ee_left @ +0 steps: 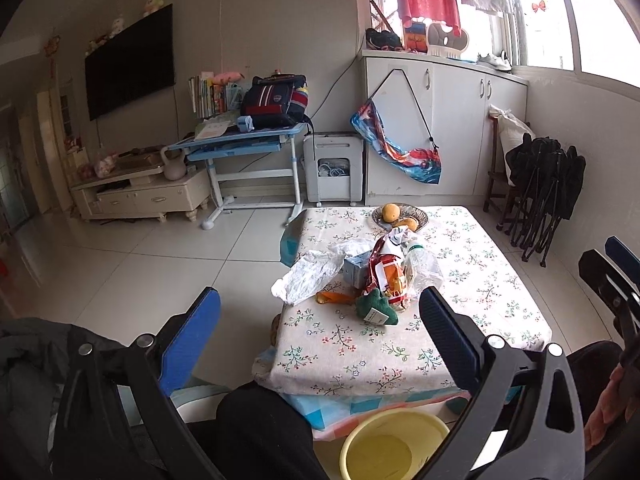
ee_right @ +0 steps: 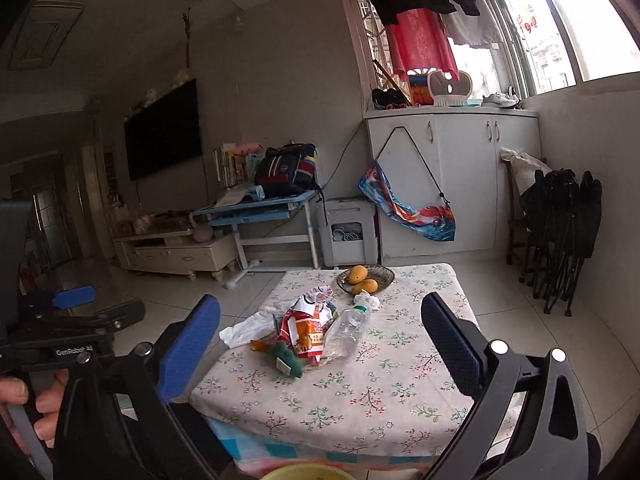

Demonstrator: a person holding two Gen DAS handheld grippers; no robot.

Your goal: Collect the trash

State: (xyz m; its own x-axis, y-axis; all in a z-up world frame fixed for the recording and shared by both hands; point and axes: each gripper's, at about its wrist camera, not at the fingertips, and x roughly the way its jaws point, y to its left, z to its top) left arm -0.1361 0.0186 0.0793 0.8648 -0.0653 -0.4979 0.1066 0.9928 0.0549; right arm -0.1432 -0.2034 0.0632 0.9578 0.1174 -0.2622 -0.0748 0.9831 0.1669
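Note:
A heap of trash lies mid-table on the floral cloth: a crumpled white plastic bag, a small blue carton, a red-orange snack wrapper and an empty clear bottle. A green plush toy lies at the heap's near edge. In the right wrist view the wrapper, bottle and toy show again. My left gripper is open, held short of the heap. My right gripper is open too, above the table's near edge. A yellow basin sits on the floor below.
A woven dish of mangoes stands at the table's far end. Folded black chairs lean at the right wall. A blue desk and white cabinets stand beyond. A hand holds the left gripper's handle.

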